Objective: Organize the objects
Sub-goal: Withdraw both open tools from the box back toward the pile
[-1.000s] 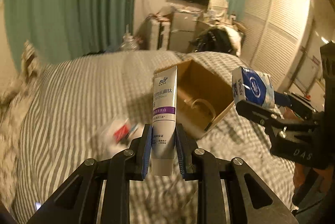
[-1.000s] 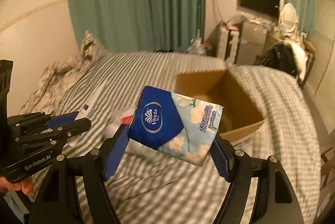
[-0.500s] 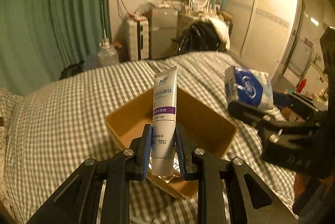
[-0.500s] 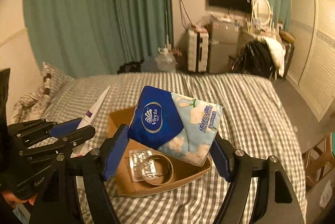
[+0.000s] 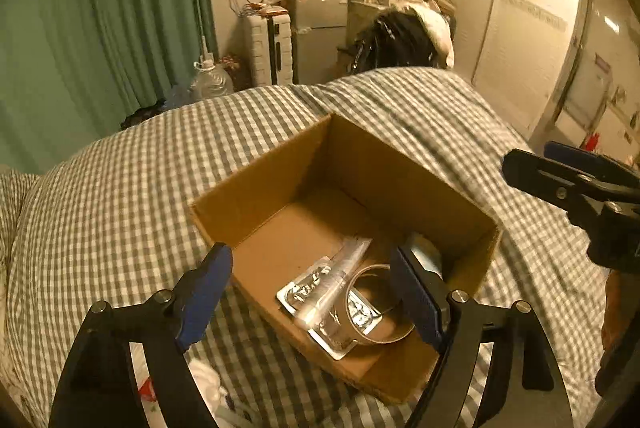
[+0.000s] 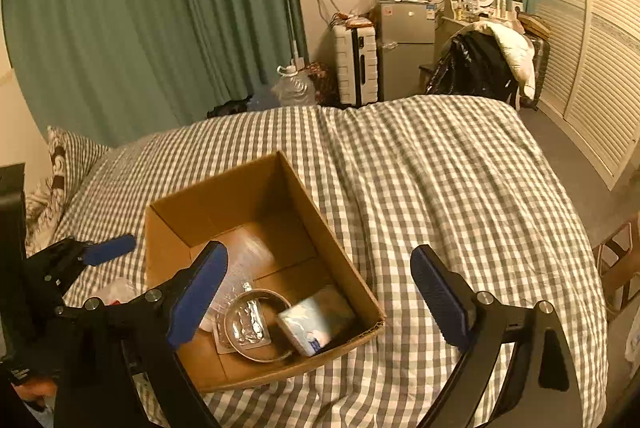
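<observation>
An open cardboard box sits on the checked bed cover. Inside lie the white toothpaste tube, a foil blister pack, a tape ring and the blue tissue pack. My left gripper is open and empty, low over the box's near side. My right gripper is open and empty above the box's near right corner; its finger shows at the right of the left wrist view.
White and red items lie on the cover left of the box, also seen in the right wrist view. A pillow lies at the far left. Beyond the bed stand a suitcase, a fridge and a clothes-covered chair.
Both grippers have opened. The toothpaste tube and the tissue pack have dropped into the box. Both grippers sit closer over the box than before.
</observation>
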Demonstrator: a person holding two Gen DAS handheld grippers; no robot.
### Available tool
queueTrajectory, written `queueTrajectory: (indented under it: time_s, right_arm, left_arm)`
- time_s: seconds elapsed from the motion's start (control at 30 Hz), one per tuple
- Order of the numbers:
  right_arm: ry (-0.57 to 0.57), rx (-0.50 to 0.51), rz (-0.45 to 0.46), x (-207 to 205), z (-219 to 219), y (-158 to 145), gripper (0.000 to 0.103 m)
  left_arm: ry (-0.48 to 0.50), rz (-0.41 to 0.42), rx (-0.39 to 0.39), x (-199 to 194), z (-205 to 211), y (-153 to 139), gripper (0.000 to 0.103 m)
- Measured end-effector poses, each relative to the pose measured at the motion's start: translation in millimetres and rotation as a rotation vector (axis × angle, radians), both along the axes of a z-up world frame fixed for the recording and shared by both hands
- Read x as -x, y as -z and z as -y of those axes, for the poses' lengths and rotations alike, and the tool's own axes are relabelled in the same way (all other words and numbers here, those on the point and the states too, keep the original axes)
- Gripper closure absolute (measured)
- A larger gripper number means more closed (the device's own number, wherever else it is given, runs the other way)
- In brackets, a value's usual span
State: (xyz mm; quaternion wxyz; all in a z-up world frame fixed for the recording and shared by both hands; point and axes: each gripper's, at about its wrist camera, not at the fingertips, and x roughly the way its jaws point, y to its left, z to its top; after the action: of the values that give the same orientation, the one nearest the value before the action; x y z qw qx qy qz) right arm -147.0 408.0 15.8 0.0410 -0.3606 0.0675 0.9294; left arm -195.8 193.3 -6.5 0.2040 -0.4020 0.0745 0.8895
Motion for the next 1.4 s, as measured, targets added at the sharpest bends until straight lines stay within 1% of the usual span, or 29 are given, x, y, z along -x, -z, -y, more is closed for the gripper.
queueTrajectory:
  time_s: [0.1,0.13,0.23,0.27,0.4,0.47,0.57,0.7,0.8,0.9,0.97,1.03,1.07,1.13,1.23,1.33,1.4]
  right_arm:
    - [-0.002,-0.021,-0.031,-18,10,-23,0.010]
    - [-0.006,-0.028,-0.044,-24,15,-32,0.010]
    - [-0.029,-0.052,-0.091,-47,33,-62,0.010]
    - [-0.037,-0.058,-0.107,-56,40,-72,0.010]
    - [-0.084,-0.060,-0.149,-87,73,-103,0.010]
    - [-0.123,-0.068,-0.169,-102,94,-113,0.009]
    - [-0.169,-0.095,-0.186,-119,124,-121,0.009]
    - [-0.241,-0.124,-0.198,-130,164,-119,0.009]
    - [-0.275,-0.133,-0.189,-130,186,-107,0.009]
    - [-0.304,-0.122,-0.159,-123,204,-86,0.009]
    - [-0.321,-0.114,-0.144,-118,211,-72,0.009]
    - [-0.330,-0.100,-0.124,-110,218,-55,0.009]
    - [-0.337,-0.094,-0.111,-105,221,-46,0.009]
    - [-0.350,-0.097,-0.079,-94,229,-27,0.009]
    - [-0.363,-0.125,-0.043,-77,239,4,0.009]
    - [-0.364,-0.110,0.006,-60,243,42,0.009]
    - [-0.357,-0.103,0.061,-49,240,71,0.009]
  left_arm:
    - [-0.037,-0.022,-0.017,-15,18,-24,0.019]
    - [-0.047,-0.041,-0.019,-22,25,-33,0.019]
    - [-0.088,-0.120,-0.006,-47,49,-63,0.009]
    - [-0.105,-0.155,-0.008,-60,60,-76,0.009]
    - [-0.169,-0.218,-0.023,-94,102,-107,0.005]
    - [-0.209,-0.252,-0.025,-109,123,-117,0.001]
    - [-0.275,-0.289,-0.015,-130,154,-127,0.000]
    - [-0.350,-0.315,-0.005,-145,194,-124,0.000]
    - [-0.388,-0.311,-0.006,-152,218,-110,0.000]
    - [-0.434,-0.295,-0.014,-156,234,-89,0.000]
    - [-0.479,-0.279,-0.042,-156,244,-71,0.000]
    - [-0.498,-0.254,-0.067,-157,251,-53,0.000]
    - [-0.506,-0.243,-0.065,-155,251,-45,0.000]
    - [-0.529,-0.217,-0.037,-150,253,-21,0.000]
    - [-0.549,-0.155,-0.018,-141,253,14,0.000]
    - [-0.544,-0.069,-0.042,-130,253,50,0.000]
    - [-0.534,-0.020,-0.042,-123,248,72,0.000]
